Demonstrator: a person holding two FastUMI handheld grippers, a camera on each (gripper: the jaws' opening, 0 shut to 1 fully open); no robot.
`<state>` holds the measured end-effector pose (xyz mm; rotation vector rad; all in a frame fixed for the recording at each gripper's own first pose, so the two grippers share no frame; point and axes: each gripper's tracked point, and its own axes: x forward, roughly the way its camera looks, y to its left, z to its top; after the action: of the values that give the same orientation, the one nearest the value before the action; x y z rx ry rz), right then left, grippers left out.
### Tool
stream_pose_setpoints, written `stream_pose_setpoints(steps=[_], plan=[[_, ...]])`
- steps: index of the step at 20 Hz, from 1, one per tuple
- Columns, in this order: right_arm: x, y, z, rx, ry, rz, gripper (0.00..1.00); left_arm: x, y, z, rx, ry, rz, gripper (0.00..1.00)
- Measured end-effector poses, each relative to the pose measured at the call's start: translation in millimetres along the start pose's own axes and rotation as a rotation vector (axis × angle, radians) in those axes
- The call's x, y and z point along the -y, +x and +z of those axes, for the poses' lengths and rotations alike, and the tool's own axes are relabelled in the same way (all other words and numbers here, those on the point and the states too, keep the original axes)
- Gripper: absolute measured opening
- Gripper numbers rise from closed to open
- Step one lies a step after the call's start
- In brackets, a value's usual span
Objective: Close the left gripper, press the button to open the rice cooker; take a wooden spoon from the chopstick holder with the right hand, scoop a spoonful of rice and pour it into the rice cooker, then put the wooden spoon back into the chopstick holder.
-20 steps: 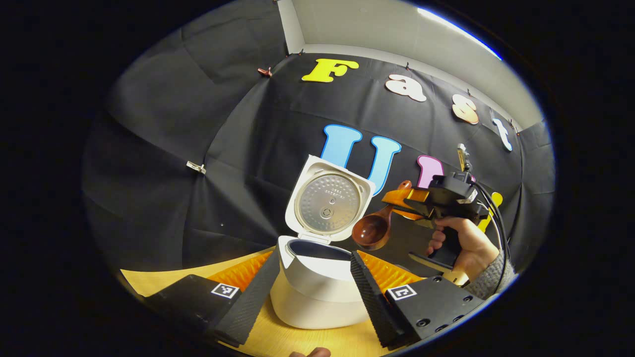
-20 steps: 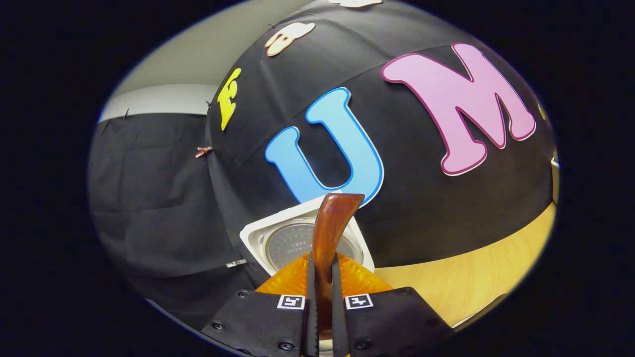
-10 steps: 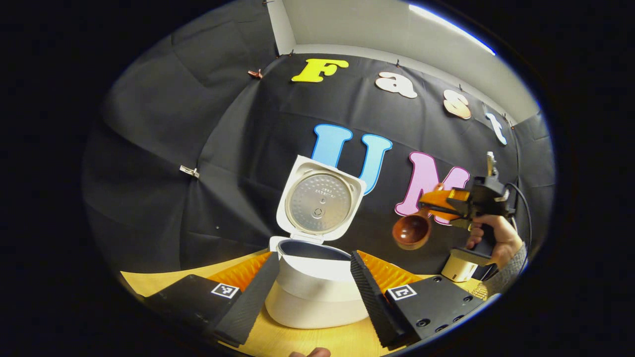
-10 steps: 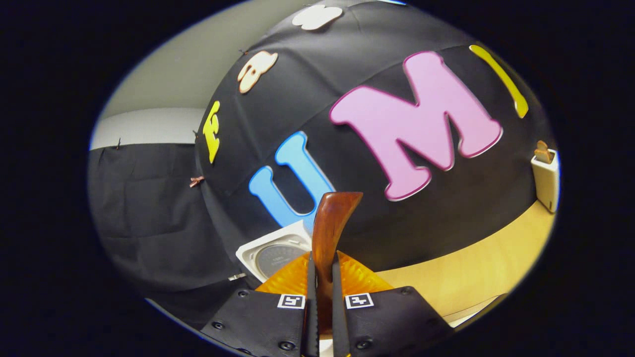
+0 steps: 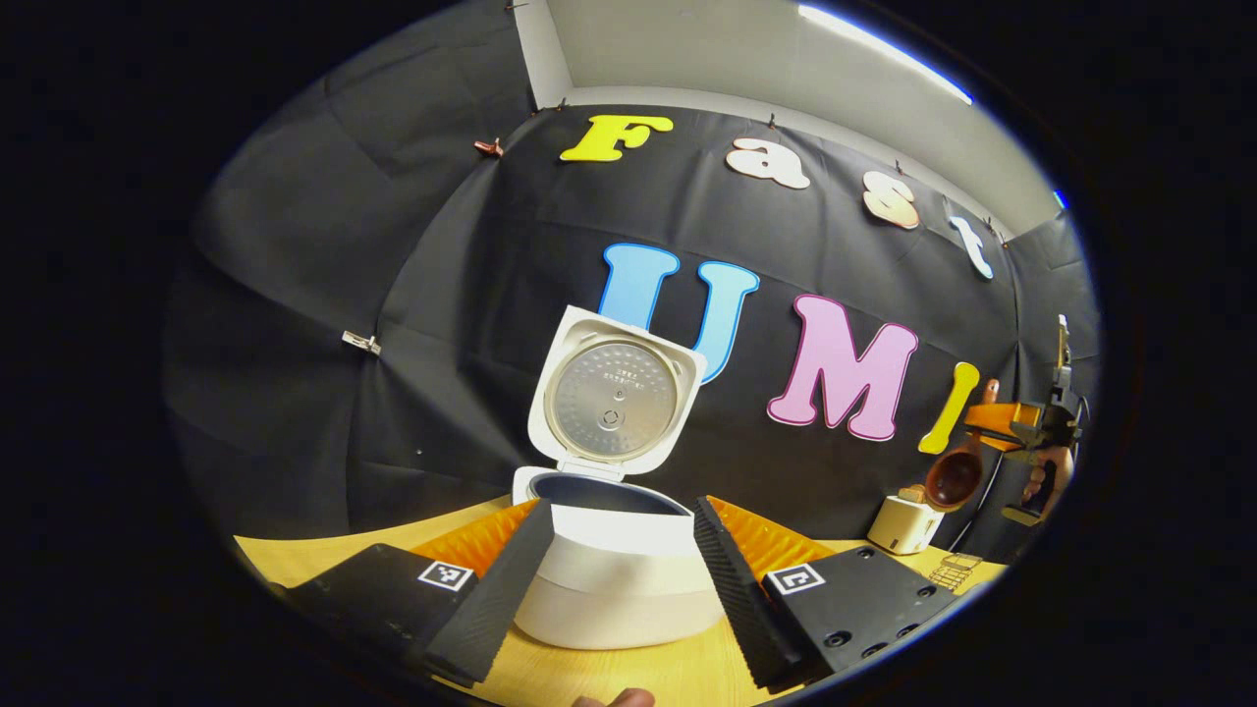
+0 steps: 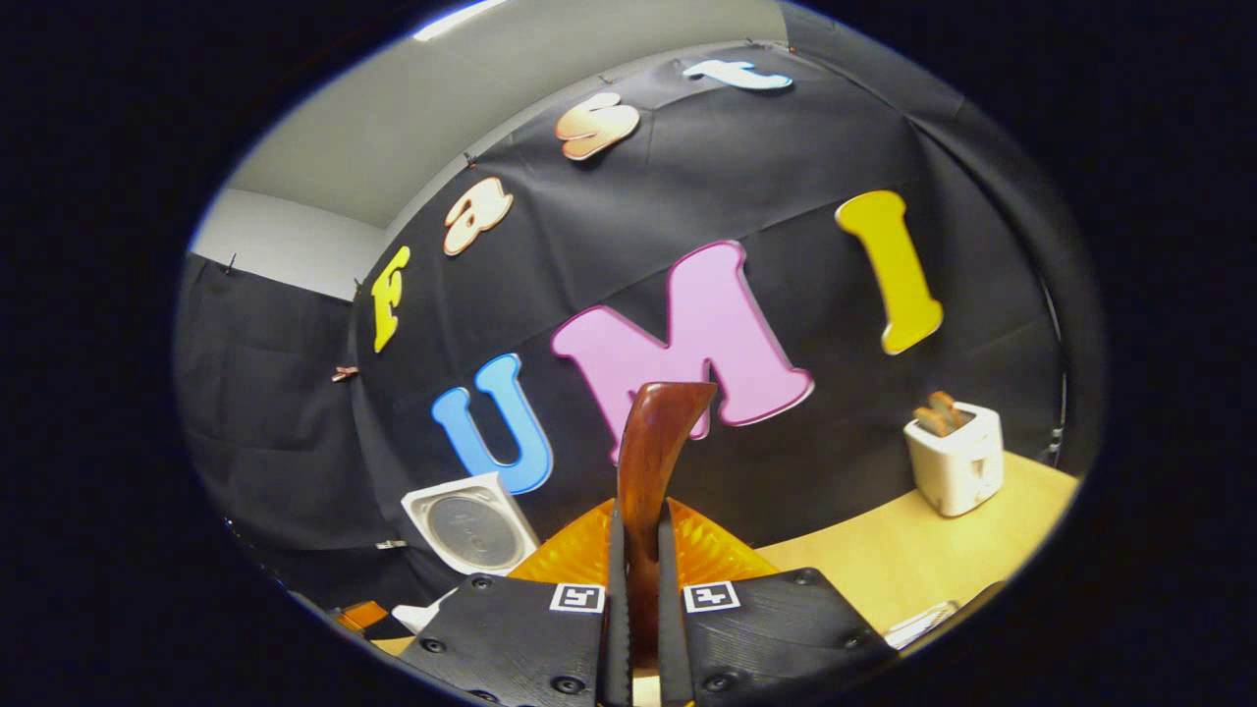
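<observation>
My left tongs [image 5: 619,570] stand apart, flanking the open rice cooker [image 5: 614,579]. My right tongs [image 6: 636,609] clamp the wooden spoon [image 6: 653,462], well clear of the chopstick holder [image 6: 955,460].

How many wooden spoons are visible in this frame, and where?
1. The wooden spoon is clamped by its handle in the right hand-held gripper, in the air beside the chopstick holder. More may be hidden inside the holder.
</observation>
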<state>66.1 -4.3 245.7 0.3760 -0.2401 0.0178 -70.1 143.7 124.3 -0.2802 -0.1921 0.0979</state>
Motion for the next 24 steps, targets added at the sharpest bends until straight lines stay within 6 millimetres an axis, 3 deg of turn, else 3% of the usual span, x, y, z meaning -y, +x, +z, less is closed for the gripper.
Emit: stream_pose_setpoints(steps=[5,11,18,24], plan=[[77.9,-50.1,-3.4,-0.008,-0.033,-0.126,0.14,10.4,3.4,-5.7,-0.01,0.024,-0.013,0.93],[145.2,-67.0,-27.9,-0.064,-0.063,-0.228,0.14,16.0,6.7,-12.8,-0.028,-0.006,-0.023,0.93],[182.4,-68.5,-45.7,-0.082,-0.078,-0.293,0.14,16.5,9.2,-16.4,-0.03,-0.002,-0.02,0.93],[207.2,-71.8,-93.6,-0.168,-0.075,-0.334,0.14,18.8,10.6,-20.2,-0.04,0.005,-0.023,0.93]])
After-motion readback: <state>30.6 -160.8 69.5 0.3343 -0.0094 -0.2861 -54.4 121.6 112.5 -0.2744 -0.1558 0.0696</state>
